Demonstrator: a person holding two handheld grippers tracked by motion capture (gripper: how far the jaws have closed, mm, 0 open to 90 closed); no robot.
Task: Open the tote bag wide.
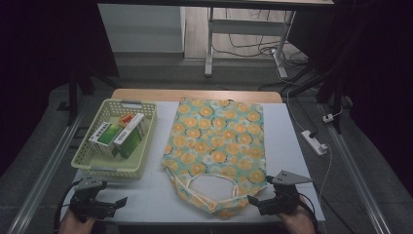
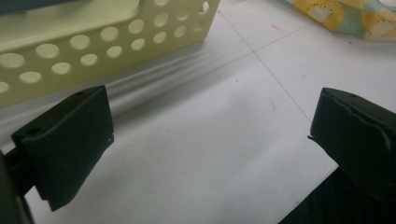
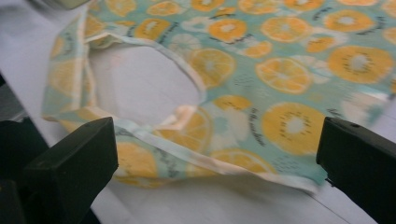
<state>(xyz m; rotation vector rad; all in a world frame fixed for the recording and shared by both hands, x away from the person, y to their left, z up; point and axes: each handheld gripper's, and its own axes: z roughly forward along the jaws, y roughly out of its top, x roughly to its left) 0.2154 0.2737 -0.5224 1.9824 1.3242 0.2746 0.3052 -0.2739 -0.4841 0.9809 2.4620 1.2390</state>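
Note:
A cloth bag (image 1: 216,141) printed with orange fruit slices on teal lies flat in the middle of the white table (image 1: 151,195), its handle loop (image 1: 209,187) toward the near edge. My right gripper (image 1: 253,200) rests at the near right, open, its jaws pointing at the handle. In the right gripper view the right gripper (image 3: 217,144) stands wide apart over the handle (image 3: 154,126) and the bag's hem (image 3: 261,172), touching neither. My left gripper (image 1: 118,203) sits open at the near left. In its own view the left gripper (image 2: 210,121) spans bare table.
A pale yellow perforated basket (image 1: 97,163) stands at the left and holds green-and-white boxes (image 1: 130,135); its wall (image 2: 93,44) is just ahead of the left gripper. A power strip (image 1: 314,142) lies on the floor at the right.

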